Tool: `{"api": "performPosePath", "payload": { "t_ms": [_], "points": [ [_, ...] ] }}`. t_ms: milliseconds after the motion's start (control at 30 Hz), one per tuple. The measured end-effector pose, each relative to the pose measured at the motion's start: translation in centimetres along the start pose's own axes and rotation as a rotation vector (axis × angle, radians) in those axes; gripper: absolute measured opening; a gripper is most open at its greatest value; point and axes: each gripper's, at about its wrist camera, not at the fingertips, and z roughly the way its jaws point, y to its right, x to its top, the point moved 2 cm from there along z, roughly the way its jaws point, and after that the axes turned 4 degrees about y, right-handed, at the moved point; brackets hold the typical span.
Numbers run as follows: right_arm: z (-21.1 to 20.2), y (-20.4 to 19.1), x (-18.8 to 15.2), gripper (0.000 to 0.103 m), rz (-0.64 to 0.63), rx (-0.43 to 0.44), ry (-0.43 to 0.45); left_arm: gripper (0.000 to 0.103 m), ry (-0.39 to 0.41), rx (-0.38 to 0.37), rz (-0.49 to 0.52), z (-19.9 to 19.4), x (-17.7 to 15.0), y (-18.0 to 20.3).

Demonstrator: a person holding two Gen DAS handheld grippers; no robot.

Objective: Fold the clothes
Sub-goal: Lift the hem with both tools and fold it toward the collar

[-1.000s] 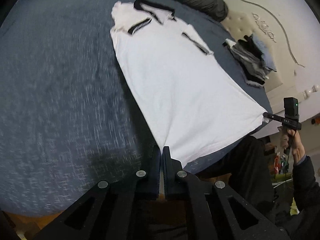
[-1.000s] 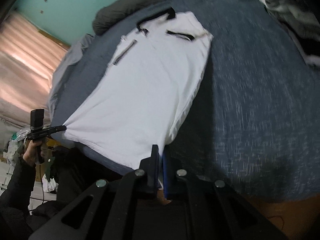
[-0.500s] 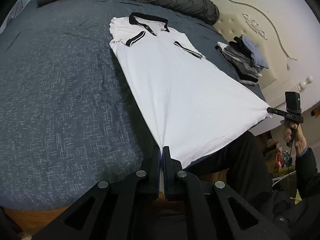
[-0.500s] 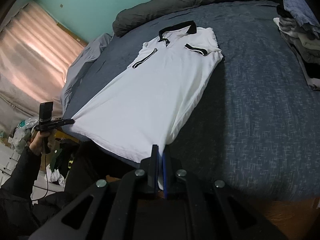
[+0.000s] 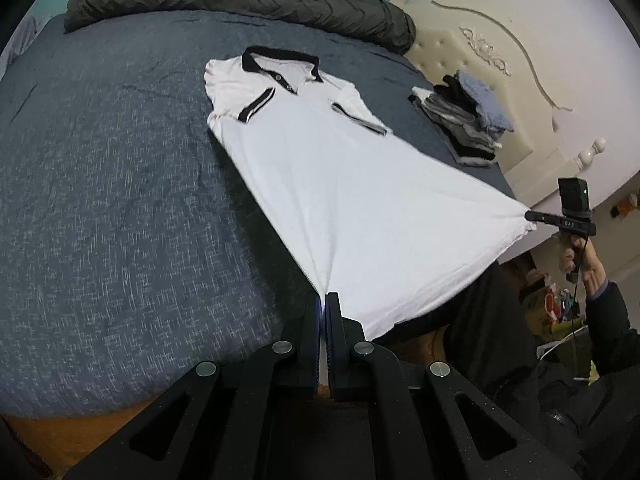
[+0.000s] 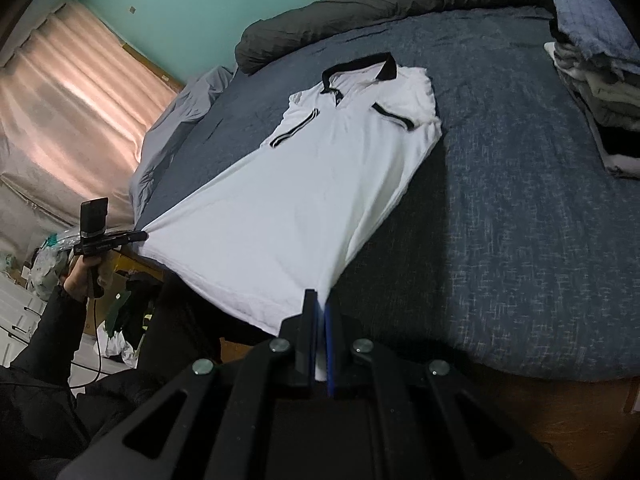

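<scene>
Both grippers, left gripper (image 5: 322,300) and right gripper (image 6: 320,300), clenched on polo shirt (image 5: 344,184) near hem corners; keep tension even, collar far.

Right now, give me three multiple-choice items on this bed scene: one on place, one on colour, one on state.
1. Where does the pile of folded clothes sit?
A. near the headboard
B. on the floor
C. on the shirt

2. What colour is the collar of the white polo shirt?
A. red
B. black
C. green

3. How do the left gripper and right gripper stand?
A. both open
B. one open
C. both shut on the hem

Answers: 1 A, the pile lies beside the cream headboard. 2 B, a dark band rings the neck. 3 C, each pinches a hem corner, pulled taut.
</scene>
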Motion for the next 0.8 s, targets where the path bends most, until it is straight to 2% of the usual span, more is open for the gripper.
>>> {"api": "performPosePath", "payload": {
  "t_ms": [233, 400, 800],
  "points": [
    [1.1, 0.6, 3.3, 0.003, 0.026, 0.015, 0.014, 0.002, 0.023, -0.013, -0.041, 0.9, 3.8, -1.6],
    [3.1, 1.5, 7.1, 0.003, 0.058, 0.023, 0.011, 0.002, 0.021, -0.012, -0.076, 2.7, 7.9, -3.4],
    [10.3, 7.7, 21.5, 0.003, 0.138, -0.024, 0.021, 0.002, 0.032, -0.002, -0.160, 10.4, 20.9, -10.2]
  ]
}}
